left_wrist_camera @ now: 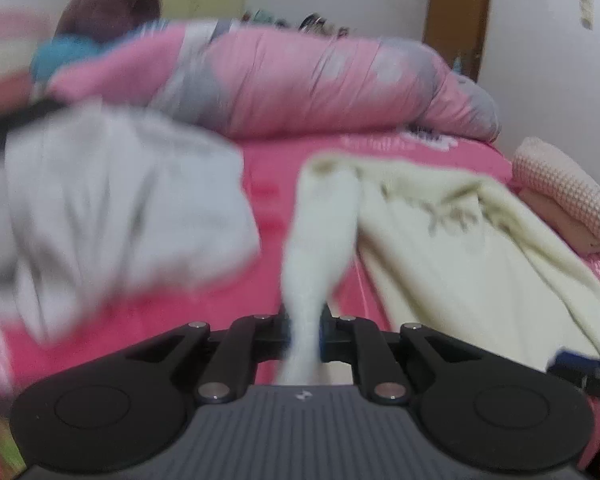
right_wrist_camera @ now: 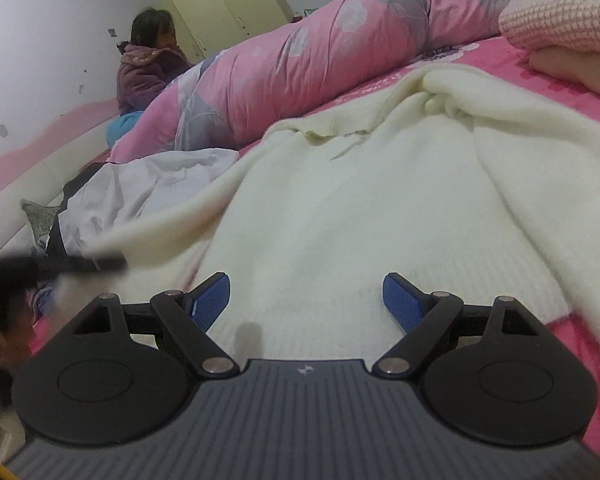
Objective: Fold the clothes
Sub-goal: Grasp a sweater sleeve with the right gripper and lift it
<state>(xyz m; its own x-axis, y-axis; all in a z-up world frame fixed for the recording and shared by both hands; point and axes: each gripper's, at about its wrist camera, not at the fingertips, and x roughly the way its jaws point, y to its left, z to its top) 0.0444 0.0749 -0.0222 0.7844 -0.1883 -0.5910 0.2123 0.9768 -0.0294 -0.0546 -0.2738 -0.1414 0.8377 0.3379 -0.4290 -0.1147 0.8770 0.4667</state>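
1. My left gripper is clamped on a bunched sleeve of the cream sweater; my right gripper hovers spread above its body.
2. The sweater lies rumpled on the pink bed.
3. I judge a sleeve fold underway; next, lay it across the body.

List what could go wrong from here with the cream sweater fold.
1. The left gripper pinches only a narrow bunched strip of the sweater; it may slip out when pulled.
2. The right gripper is open and holds nothing, so the body may drag unevenly.
3. The white garment lies close beside the sweater and could get caught in the fold.
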